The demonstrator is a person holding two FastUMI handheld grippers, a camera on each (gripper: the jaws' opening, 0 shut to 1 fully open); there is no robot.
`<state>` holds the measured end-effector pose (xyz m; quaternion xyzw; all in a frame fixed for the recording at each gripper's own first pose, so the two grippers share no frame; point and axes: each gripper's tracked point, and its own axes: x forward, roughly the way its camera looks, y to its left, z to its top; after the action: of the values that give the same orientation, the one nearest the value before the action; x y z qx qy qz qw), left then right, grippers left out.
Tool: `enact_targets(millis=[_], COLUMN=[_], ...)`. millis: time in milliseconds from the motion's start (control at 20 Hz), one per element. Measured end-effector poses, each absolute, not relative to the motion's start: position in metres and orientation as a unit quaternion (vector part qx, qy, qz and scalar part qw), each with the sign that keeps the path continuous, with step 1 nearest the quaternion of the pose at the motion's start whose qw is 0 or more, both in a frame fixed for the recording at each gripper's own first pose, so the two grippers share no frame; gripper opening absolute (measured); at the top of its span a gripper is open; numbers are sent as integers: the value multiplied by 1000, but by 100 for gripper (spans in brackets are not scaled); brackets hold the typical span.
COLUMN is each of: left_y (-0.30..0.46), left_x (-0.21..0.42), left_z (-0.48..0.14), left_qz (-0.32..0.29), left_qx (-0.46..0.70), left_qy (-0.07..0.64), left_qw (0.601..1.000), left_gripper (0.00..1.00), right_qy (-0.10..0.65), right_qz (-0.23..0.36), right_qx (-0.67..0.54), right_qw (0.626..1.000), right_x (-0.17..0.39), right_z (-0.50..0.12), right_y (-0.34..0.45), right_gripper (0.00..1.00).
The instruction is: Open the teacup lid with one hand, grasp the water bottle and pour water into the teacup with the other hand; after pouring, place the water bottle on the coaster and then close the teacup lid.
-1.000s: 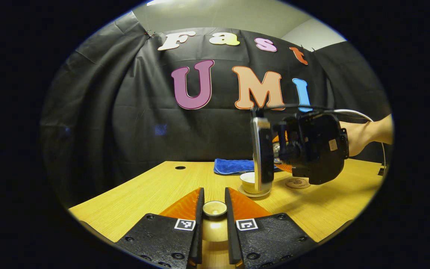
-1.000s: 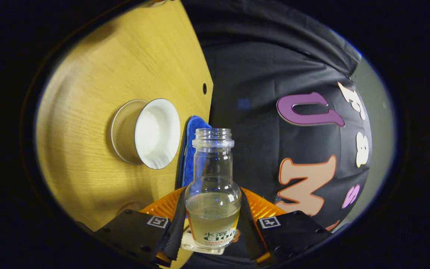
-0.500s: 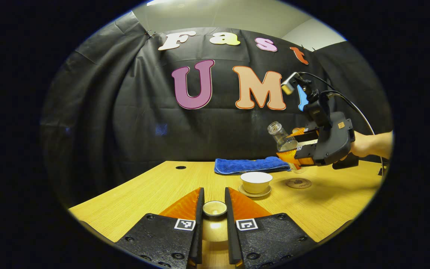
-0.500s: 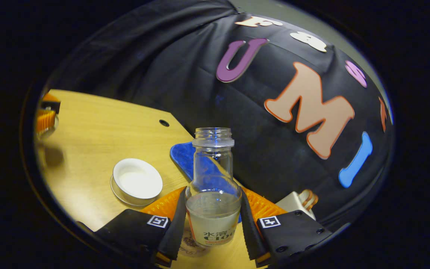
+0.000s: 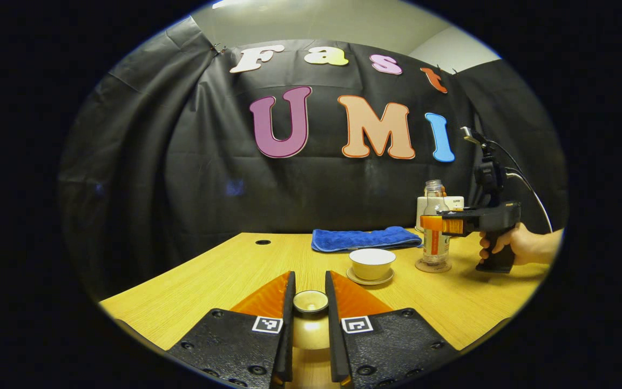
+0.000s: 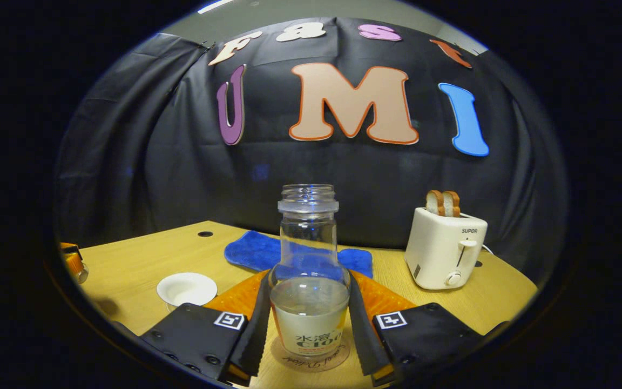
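Since a second ago the clear glass water bottle [image 6: 309, 270] has swung from tilted over the white ceramic teacup [image 5: 372, 263] to upright on the round brown coaster [image 6: 309, 356]. The right gripper [image 6: 309, 324] has both fingers closed against its sides. The left gripper [image 5: 310, 319] pinches the small round teacup lid [image 5: 310, 301]. One bottle, one cup, one lid, one coaster, one blue cloth [image 5: 365, 238], one white toaster [image 6: 443, 248].

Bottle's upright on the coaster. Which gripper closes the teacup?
Left. The left gripper already holds the lid between its fingers, facing the open teacup. The right gripper is clamped on the water bottle on the coaster.
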<state>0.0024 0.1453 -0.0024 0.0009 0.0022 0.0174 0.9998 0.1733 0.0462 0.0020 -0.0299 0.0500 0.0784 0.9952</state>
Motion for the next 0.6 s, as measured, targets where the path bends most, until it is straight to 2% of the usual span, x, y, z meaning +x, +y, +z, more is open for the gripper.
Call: enact_targets(millis=[600], left_y=[146], left_x=[2], left_z=[-2], left_qz=[18], left_qx=[1], left_qy=[1], left_qw=[1000], left_gripper=[25], right_qy=[17], right_qz=[72], right_qx=[-4], right_qw=[997], right_x=[175], right_z=[-2], right_y=[44], right_gripper=[72])
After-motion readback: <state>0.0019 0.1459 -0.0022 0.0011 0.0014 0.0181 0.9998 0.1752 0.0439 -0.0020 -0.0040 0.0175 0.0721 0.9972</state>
